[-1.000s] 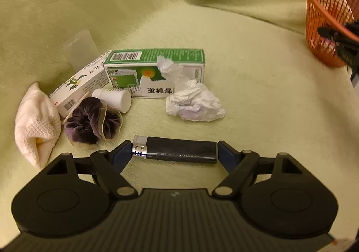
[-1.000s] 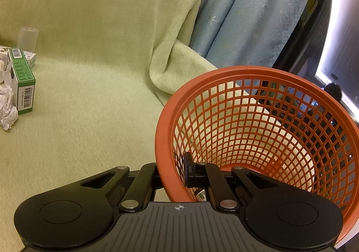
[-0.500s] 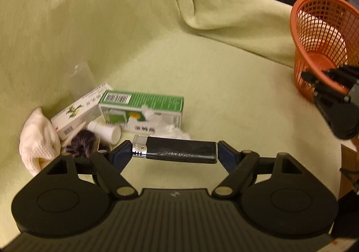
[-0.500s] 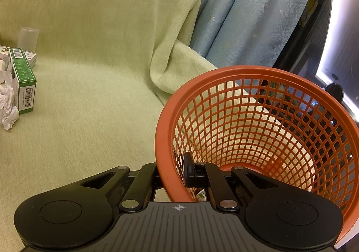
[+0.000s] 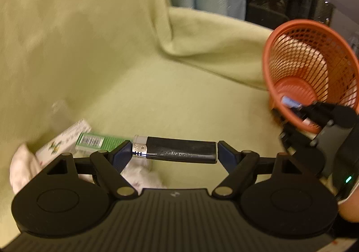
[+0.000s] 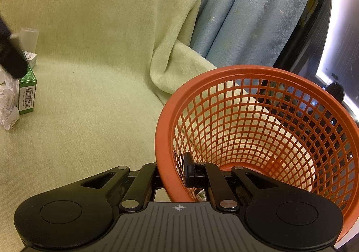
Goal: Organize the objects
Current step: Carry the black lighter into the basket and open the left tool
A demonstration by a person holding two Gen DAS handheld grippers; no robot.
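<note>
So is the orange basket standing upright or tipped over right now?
Tipped. The orange basket leans with its mouth toward the cameras, and the right gripper is clamped on its rim.

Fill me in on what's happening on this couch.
A person is tidying up with a gripper in each hand. The left gripper holds a black lighter lengthwise between its fingers, above the green blanket. The right gripper is clamped shut on the rim of an orange basket, holding it tilted. A green box, crumpled tissue and other small items lie on the blanket.
</note>
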